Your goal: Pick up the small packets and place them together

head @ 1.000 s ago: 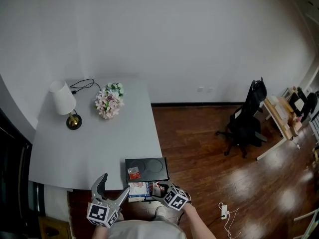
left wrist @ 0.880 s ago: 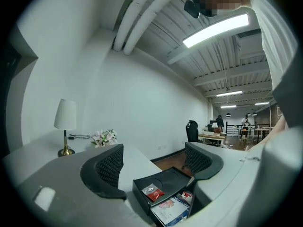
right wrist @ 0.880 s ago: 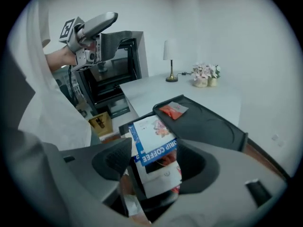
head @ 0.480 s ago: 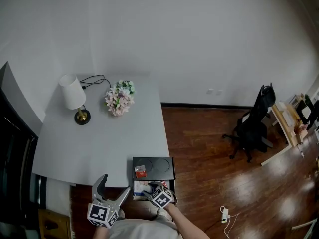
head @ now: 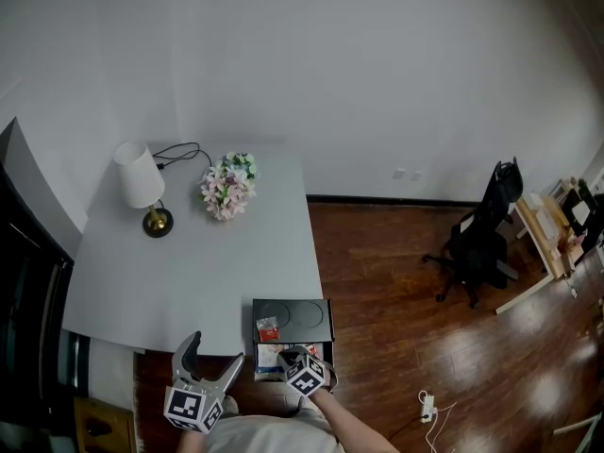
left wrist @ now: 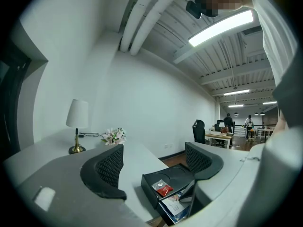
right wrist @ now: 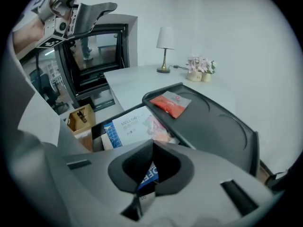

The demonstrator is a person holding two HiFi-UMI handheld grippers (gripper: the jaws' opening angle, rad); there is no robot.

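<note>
A black tray [head: 307, 311] sits at the grey table's near right corner with a red packet [head: 268, 328] lying on it. The same red packet [right wrist: 170, 103] shows on the tray [right wrist: 222, 126] in the right gripper view. Just in front of the tray is an open box [head: 269, 359] holding white and blue packets [right wrist: 130, 124]. My right gripper [head: 304, 374] hovers over that box, shut on a blue-and-white packet [right wrist: 149, 174] pinched between its jaws. My left gripper [head: 203, 390] is held off the table's near edge, open, with nothing between its fingers [left wrist: 106, 171].
A white lamp [head: 142, 182] and a pot of flowers [head: 226, 185] stand at the table's [head: 189, 262] far side. A black office chair [head: 481, 239] stands on the wooden floor to the right. A dark cabinet [head: 24, 281] flanks the table's left.
My right gripper has moved left over the box in front of the tray and its jaws have shut on a blue-and-white packet. The left gripper has stayed put.
</note>
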